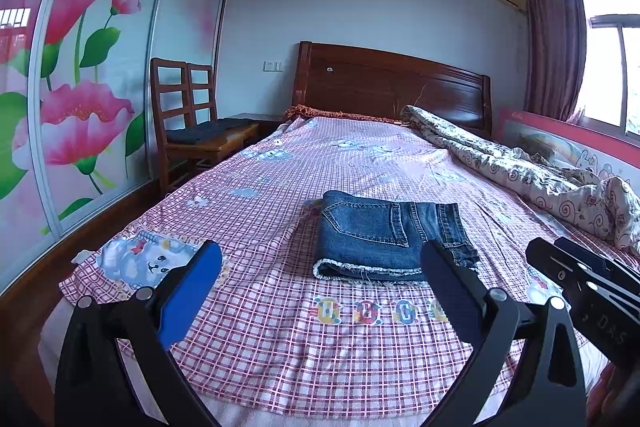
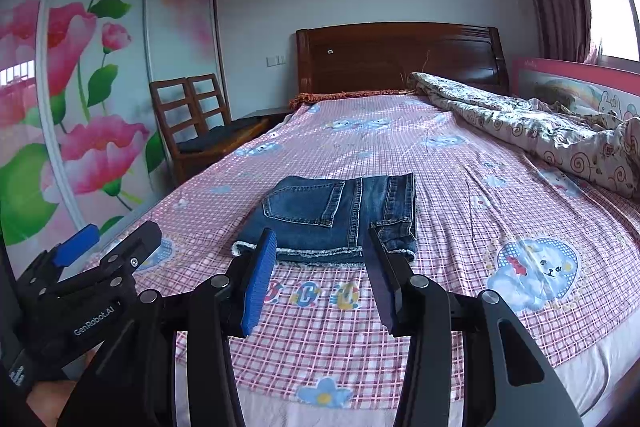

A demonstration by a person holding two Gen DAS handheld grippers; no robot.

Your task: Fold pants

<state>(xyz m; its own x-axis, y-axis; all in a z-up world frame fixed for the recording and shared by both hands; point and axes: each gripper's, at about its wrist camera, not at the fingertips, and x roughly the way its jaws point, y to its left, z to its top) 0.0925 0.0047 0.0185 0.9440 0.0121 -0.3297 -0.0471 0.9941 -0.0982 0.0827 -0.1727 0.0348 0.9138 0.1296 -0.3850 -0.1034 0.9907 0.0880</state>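
a bedroom scene, seen from two handheld grippers held side by side above the near end of a bed [image 1: 280, 347]. the bed was covered by a pink checked sheet printed with cartoon animals and letters. a pair of blue denim pants [image 1: 384, 239] lay on the sheet, near the middle of the bed's width, folded into a compact rectangle with a back pocket facing up and a frayed hem along the near edge. the left gripper [image 1: 320, 287] hovered short of the pants, its jaws spread wide with nothing between them. the right gripper [image 2: 320, 267] hovered just beside it, jaws partly apart and also empty, not touching the denim. a rumpled floral quilt [image 1: 520, 171] lay along the bed's right side. a dark wooden headboard [image 1: 392, 83] stood at the far end, with wooden chairs [image 1: 188, 119] and a flower-painted wardrobe [image 1: 80, 87] to the left.
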